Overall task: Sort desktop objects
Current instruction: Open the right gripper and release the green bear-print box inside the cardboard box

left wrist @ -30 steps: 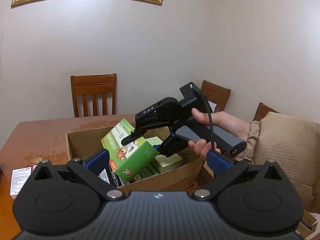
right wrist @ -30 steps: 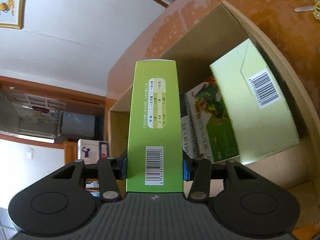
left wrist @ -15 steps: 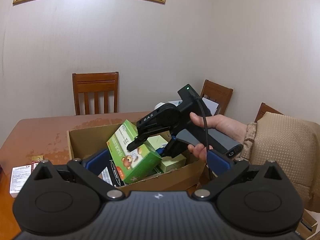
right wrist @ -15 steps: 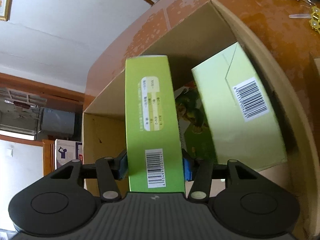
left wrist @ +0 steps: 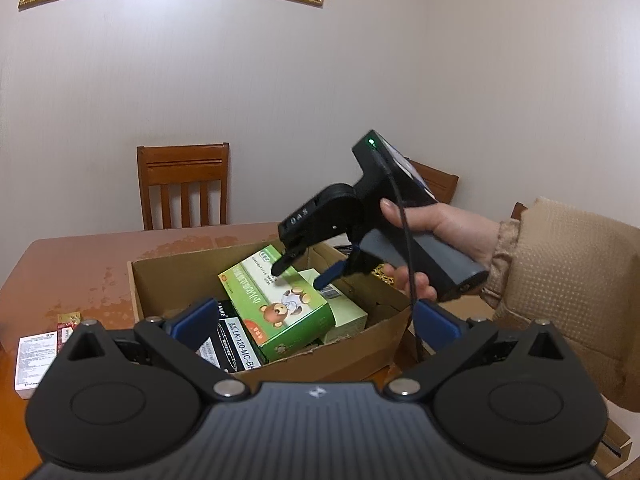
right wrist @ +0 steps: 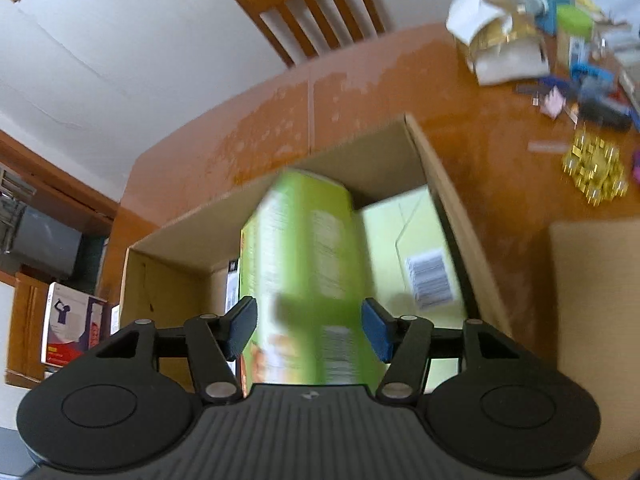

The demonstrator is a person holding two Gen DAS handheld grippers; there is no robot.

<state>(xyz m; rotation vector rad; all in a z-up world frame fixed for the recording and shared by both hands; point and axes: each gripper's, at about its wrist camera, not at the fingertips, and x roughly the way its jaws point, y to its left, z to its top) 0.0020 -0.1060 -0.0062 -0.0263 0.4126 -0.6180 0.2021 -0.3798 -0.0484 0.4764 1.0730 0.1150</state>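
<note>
Green, bear-printed carton (left wrist: 276,304) lies in the cardboard box (left wrist: 320,360), atop a pale box and a black one. The right gripper (left wrist: 298,274), jaws just opening, hangs spread above it: release step. Next it should lift clear. The left gripper (left wrist: 312,320) is spread, empty.

Ahead of the right tool (right wrist: 308,330), the green box (right wrist: 304,256) is smeared by motion, its print unreadable. The left tool (left wrist: 316,316) hides the near part of the black box (left wrist: 236,340). Far right, the desk clutter (right wrist: 560,40) is too blurred to identify.
</note>
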